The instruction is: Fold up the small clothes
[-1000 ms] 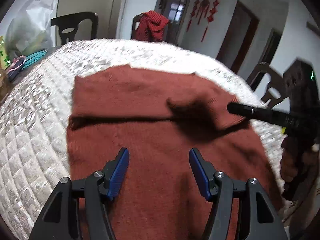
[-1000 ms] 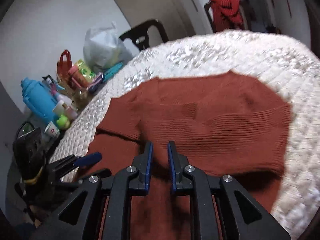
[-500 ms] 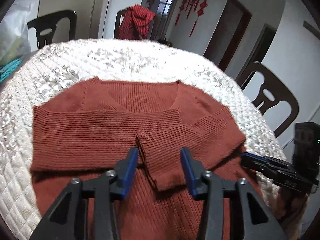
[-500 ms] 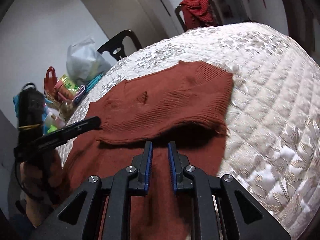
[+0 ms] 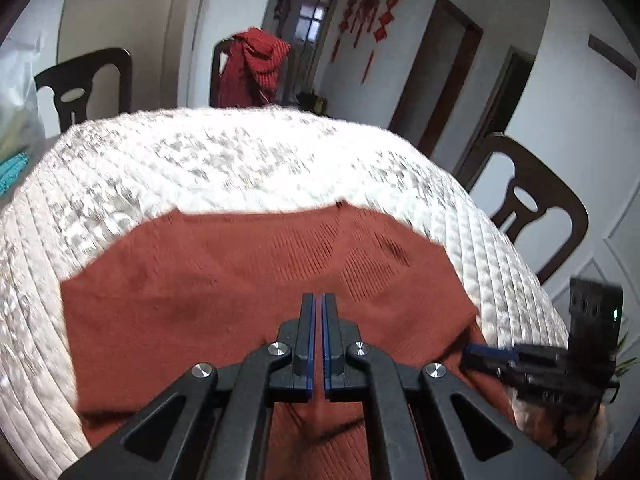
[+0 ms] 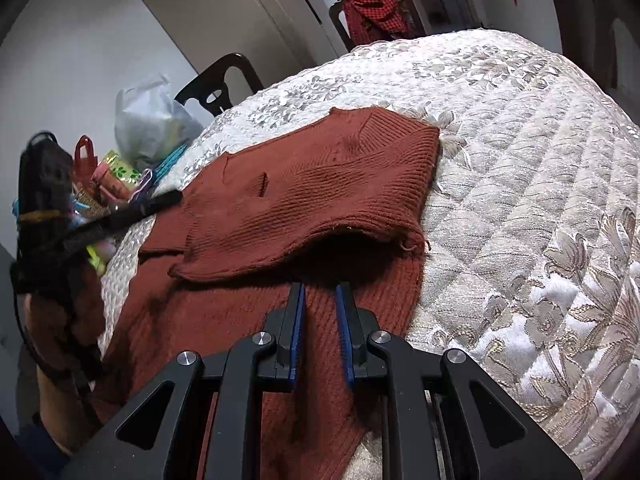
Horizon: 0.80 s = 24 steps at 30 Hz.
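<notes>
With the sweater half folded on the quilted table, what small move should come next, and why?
Probably lower the left gripper, shut and empty, and press flat the folded edge of the rust-red sweater: that edge arches up over a dark gap just ahead of the right gripper.

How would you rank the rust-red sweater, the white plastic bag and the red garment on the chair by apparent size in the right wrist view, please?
1. Rust-red sweater: by far the largest.
2. White plastic bag.
3. Red garment on the far chair: looks smallest, but it is farthest away, so its true size is unsure.
</notes>
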Each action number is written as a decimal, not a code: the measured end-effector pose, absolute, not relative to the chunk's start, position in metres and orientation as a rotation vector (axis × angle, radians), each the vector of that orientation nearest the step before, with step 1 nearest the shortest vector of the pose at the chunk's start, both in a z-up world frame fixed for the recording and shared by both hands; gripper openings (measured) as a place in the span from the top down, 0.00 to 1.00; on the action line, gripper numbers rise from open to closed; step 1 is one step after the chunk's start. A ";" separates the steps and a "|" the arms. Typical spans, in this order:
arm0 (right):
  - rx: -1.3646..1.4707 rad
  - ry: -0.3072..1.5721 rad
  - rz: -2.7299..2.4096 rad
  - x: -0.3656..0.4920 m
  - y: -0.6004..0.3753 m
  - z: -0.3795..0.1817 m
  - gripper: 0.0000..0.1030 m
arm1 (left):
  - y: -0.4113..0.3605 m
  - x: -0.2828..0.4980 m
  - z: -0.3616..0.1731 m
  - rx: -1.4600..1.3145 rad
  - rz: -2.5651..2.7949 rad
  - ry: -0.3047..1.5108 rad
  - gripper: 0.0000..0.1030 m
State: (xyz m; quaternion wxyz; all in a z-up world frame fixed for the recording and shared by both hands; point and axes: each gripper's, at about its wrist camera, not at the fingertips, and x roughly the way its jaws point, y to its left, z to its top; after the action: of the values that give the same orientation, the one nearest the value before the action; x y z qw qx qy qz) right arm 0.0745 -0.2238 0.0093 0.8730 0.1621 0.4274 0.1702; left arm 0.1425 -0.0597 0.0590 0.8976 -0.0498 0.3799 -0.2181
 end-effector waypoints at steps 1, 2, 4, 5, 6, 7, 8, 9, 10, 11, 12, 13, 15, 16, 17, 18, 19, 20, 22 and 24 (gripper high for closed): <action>0.338 0.895 0.355 0.075 -0.224 0.009 0.84 | -0.056 0.148 0.057 -0.127 -0.451 0.803 0.96; 0.337 0.895 0.355 0.075 -0.224 0.009 0.84 | -0.053 0.151 0.054 -0.148 -0.460 0.823 0.96; 0.337 0.895 0.355 0.075 -0.224 0.009 0.84 | -0.050 0.151 0.046 -0.167 -0.464 0.849 0.95; 0.337 0.895 0.354 0.075 -0.224 0.009 0.84 | -0.049 0.149 0.042 -0.163 -0.449 0.856 0.94; 0.336 0.895 0.354 0.075 -0.224 0.009 0.85 | -0.048 0.148 0.037 -0.160 -0.439 0.869 0.88; 0.337 0.895 0.354 0.074 -0.224 0.009 0.84 | -0.048 0.147 0.031 -0.166 -0.445 0.889 0.76; 0.336 0.895 0.354 0.075 -0.224 0.009 0.85 | -0.047 0.147 0.026 -0.172 -0.451 0.904 0.64; 0.335 0.895 0.353 0.075 -0.224 0.009 0.84 | -0.049 0.146 0.021 -0.171 -0.452 0.917 0.62; 0.334 0.895 0.353 0.075 -0.223 0.008 0.84 | -0.050 0.145 0.018 -0.164 -0.450 0.924 0.62; 0.336 0.896 0.353 0.076 -0.224 0.008 0.84 | -0.052 0.144 0.016 -0.155 -0.449 0.921 0.62; 0.339 0.896 0.353 0.076 -0.224 0.008 0.84 | -0.054 0.142 0.016 -0.144 -0.447 0.910 0.62; 0.341 0.896 0.354 0.076 -0.224 0.008 0.84 | -0.056 0.140 0.016 -0.133 -0.447 0.902 0.62; 0.344 0.896 0.355 0.076 -0.225 0.007 0.85 | -0.063 0.137 0.016 -0.092 -0.436 0.893 0.63; 0.344 0.896 0.355 0.076 -0.224 0.007 0.84 | -0.066 0.136 0.017 -0.060 -0.425 0.886 0.73; 0.344 0.896 0.355 0.076 -0.224 0.007 0.84 | -0.070 0.135 0.017 -0.042 -0.428 0.884 0.84; 0.344 0.896 0.355 0.076 -0.224 0.007 0.85 | -0.072 0.135 0.019 -0.035 -0.437 0.883 0.87; 0.346 0.896 0.355 0.076 -0.224 0.007 0.85 | -0.073 0.135 0.021 -0.027 -0.436 0.880 0.94; 0.348 0.896 0.356 0.076 -0.225 0.007 0.85 | -0.074 0.134 0.025 -0.019 -0.440 0.869 0.97; 0.352 0.896 0.358 0.075 -0.225 0.007 0.84 | -0.074 0.134 0.038 -0.029 -0.458 0.833 0.97; 0.351 0.896 0.358 0.075 -0.225 0.007 0.85 | -0.071 0.136 0.049 -0.038 -0.465 0.796 0.97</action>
State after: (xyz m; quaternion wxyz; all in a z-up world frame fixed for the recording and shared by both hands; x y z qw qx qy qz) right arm 0.0750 -0.2251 0.0070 0.8711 0.1679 0.4286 0.1711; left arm 0.1356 -0.0712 0.0488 0.8955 -0.0185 0.3840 -0.2241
